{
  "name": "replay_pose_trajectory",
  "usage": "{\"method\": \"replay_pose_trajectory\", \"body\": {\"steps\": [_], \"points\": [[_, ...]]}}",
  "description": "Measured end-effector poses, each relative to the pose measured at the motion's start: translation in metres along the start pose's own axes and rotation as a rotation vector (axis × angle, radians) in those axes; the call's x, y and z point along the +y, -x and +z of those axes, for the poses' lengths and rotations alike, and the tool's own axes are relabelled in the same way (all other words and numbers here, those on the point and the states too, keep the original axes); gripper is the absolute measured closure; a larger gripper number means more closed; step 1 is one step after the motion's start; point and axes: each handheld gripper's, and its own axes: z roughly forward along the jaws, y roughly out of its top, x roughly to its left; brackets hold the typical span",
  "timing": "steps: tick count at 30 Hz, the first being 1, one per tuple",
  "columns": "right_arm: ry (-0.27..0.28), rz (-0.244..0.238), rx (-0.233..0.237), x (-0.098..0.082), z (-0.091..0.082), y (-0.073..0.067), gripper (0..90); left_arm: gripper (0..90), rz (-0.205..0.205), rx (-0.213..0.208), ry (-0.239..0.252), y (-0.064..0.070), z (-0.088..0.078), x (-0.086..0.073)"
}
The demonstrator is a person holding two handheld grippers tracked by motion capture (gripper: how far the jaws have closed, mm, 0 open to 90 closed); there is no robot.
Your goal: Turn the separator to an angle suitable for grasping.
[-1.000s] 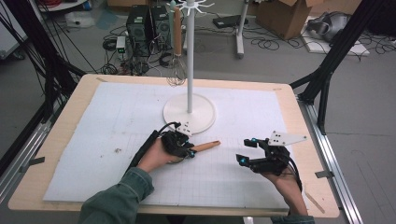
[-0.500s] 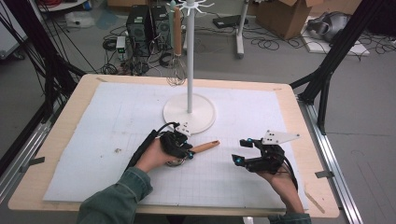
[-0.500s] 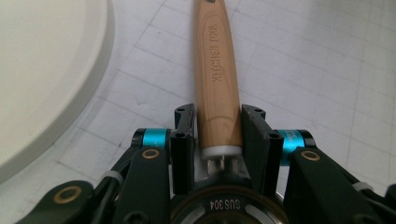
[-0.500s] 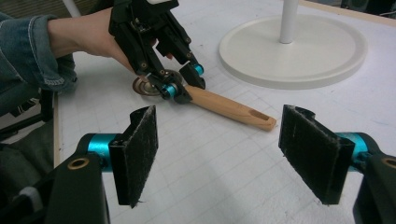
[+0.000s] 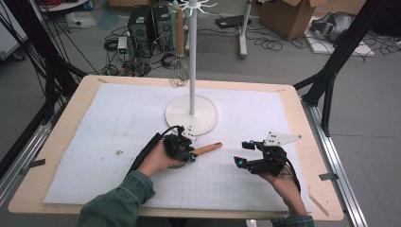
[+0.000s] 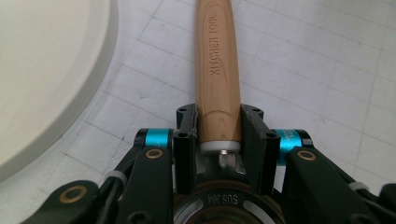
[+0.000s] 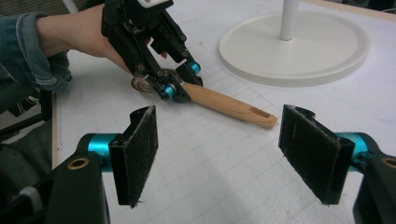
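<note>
1. The landmark is the white stand [image 5: 191, 115], whose round base sits on the white gridded mat [image 5: 94, 142] near the middle of the wooden table [image 5: 56, 156].
2. The left gripper [image 5: 185, 149] lies just on the near side of the stand's base, jaws clamped on the thick end of a wooden-handled kitchen tool [image 6: 217, 70]; the handle [image 5: 206, 149] points along the mat, away from the hand, and lies flat.
3. In the left gripper view the pads press both sides of the handle, and the base rim curves close by at one side.
4. The right gripper [image 5: 246, 153] hovers nearer the person than the stand and well apart from it, jaws wide with nothing between them, facing the handle's free end [image 7: 261, 119].
5. Bare mat lies between that free end and the right gripper.
6. A whisk [image 5: 178, 75] hangs from the stand's top.
7. Beyond the table's far edge: grey floor, cables, computer towers [image 5: 146, 23], cardboard box [image 5: 286, 14].
</note>
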Motion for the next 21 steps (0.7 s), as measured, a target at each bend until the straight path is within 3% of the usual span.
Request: {"method": "replay_pose_trajectory", "body": {"steps": [4,12,21], "points": [[-0.018,0.01,0.007,0.0,0.005,0.002,27.8,69.1,-0.006,-0.011,0.006,-0.003,-0.001,-0.001],[-0.031,0.026,0.01,0.0,0.014,0.005,27.8,69.6,0.016,0.014,0.009,0.0,-0.002,-0.001],[-0.053,0.056,0.019,0.003,0.028,0.004,27.8,70.3,0.012,0.028,0.041,0.002,-0.008,-0.001]]}}
